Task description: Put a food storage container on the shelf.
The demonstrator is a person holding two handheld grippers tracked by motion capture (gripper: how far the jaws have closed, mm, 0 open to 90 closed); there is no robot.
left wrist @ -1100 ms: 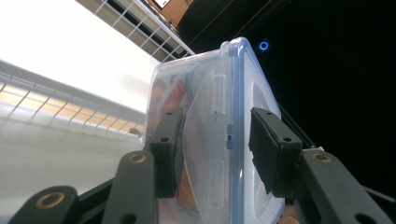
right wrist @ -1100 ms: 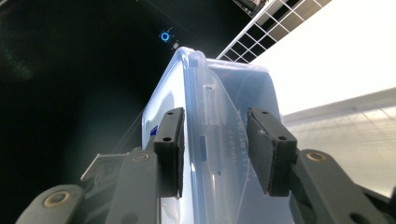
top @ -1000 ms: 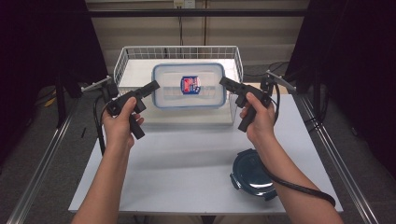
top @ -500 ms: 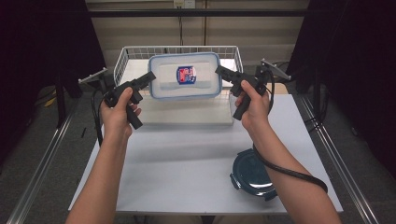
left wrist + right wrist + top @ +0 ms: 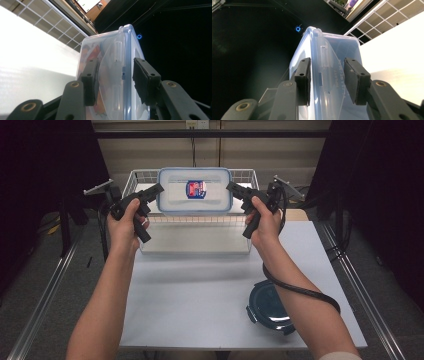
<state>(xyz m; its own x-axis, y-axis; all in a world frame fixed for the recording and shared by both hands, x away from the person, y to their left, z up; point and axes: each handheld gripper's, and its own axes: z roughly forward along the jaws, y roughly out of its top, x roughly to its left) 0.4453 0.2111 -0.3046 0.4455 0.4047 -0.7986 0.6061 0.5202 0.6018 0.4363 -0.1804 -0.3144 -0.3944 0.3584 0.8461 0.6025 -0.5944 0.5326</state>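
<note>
Currently both grippers are clamped on one clear plastic food container, one at each short end, holding it in the air at upper centre of the high view, over the white wire basket.

Left gripper: jaws part-closed around the container's left end. In the left gripper view the container sits between the pads; the left pad is pressed against the clear wall, the right pad is at the blue-rimmed lid side, and contact there looks close but I can't confirm it.

Right gripper: same on the right end. In the right gripper view the container fills the gap between the jaws, with the lid's latch flap lying between the pads.

Container: blue-rimmed lid is on, facing the camera in the high view, with a red and blue label at its centre. Something orange-red shows through the wall in the left gripper view; can't tell what it is.

Basket floor under it looks bare white. A dark round lid lies on the white table, lower right, partly under the right forearm and cable.
</note>
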